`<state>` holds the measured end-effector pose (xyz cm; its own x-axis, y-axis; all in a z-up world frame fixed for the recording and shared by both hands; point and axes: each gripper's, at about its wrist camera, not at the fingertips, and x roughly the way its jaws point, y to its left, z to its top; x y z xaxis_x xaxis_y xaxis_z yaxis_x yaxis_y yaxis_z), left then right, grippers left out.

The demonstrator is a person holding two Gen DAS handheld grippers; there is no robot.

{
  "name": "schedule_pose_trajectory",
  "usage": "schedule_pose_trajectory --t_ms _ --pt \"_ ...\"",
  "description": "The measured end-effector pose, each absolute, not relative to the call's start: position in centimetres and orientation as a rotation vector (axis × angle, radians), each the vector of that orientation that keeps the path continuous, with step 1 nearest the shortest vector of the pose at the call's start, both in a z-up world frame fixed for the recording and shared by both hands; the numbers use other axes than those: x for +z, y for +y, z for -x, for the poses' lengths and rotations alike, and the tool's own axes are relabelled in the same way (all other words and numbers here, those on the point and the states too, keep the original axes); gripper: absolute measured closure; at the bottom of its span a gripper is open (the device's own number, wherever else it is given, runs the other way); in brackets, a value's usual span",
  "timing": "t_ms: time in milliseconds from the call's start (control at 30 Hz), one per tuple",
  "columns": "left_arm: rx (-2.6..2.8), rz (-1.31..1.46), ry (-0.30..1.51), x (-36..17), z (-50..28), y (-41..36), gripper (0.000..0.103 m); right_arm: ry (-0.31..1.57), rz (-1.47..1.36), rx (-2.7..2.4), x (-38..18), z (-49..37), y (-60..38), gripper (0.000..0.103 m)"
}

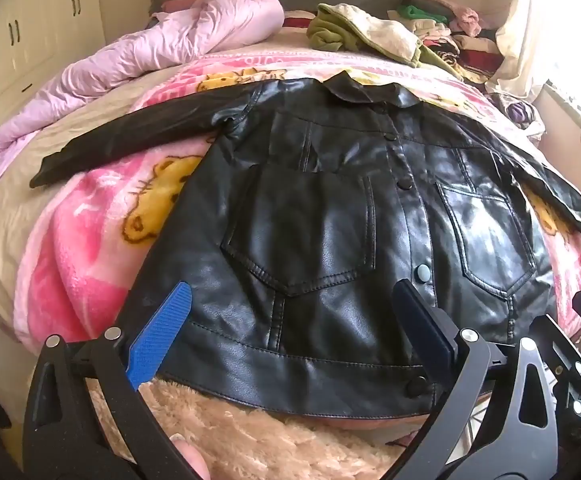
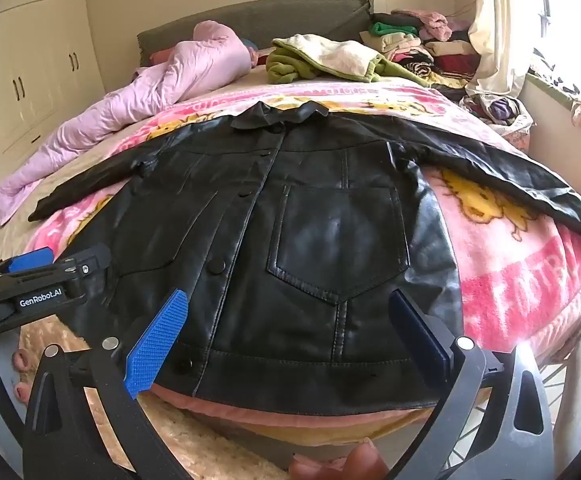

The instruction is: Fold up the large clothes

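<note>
A black leather jacket (image 1: 330, 216) lies flat and buttoned on a pink blanket (image 1: 90, 248), front up, collar away from me, both sleeves spread sideways. It also shows in the right wrist view (image 2: 290, 220). My left gripper (image 1: 290, 304) is open and empty, hovering over the jacket's lower left hem. My right gripper (image 2: 290, 308) is open and empty over the lower right hem. The left gripper (image 2: 42, 276) also appears at the left edge of the right wrist view.
A pink quilt (image 1: 138, 48) is bunched at the far left of the bed. A green and cream garment (image 1: 366, 32) and stacks of folded clothes (image 1: 446, 28) lie by the headboard. White wardrobes (image 2: 30, 60) stand left. A window and curtain (image 2: 502, 20) are right. A fluffy beige rug (image 1: 250, 432) is below.
</note>
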<state>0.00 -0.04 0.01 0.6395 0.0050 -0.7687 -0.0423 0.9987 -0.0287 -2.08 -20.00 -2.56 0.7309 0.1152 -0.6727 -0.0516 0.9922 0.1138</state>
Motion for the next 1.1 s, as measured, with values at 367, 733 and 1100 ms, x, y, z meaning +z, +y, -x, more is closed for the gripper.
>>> schedule_pose_trajectory --t_ms 367,733,1100 --pt "0.027 0.043 0.871 -0.2 0.0 0.1 0.009 0.74 -0.085 0.083 -2.4 2.4 -19.5 0.004" --pt "0.026 0.039 0.867 0.3 0.0 0.3 0.009 0.731 -0.084 0.084 -2.0 2.7 -19.8 0.004" --pt "0.032 0.025 0.852 1.2 0.0 0.4 0.009 0.723 -0.085 0.087 -2.2 2.8 -19.7 0.004"
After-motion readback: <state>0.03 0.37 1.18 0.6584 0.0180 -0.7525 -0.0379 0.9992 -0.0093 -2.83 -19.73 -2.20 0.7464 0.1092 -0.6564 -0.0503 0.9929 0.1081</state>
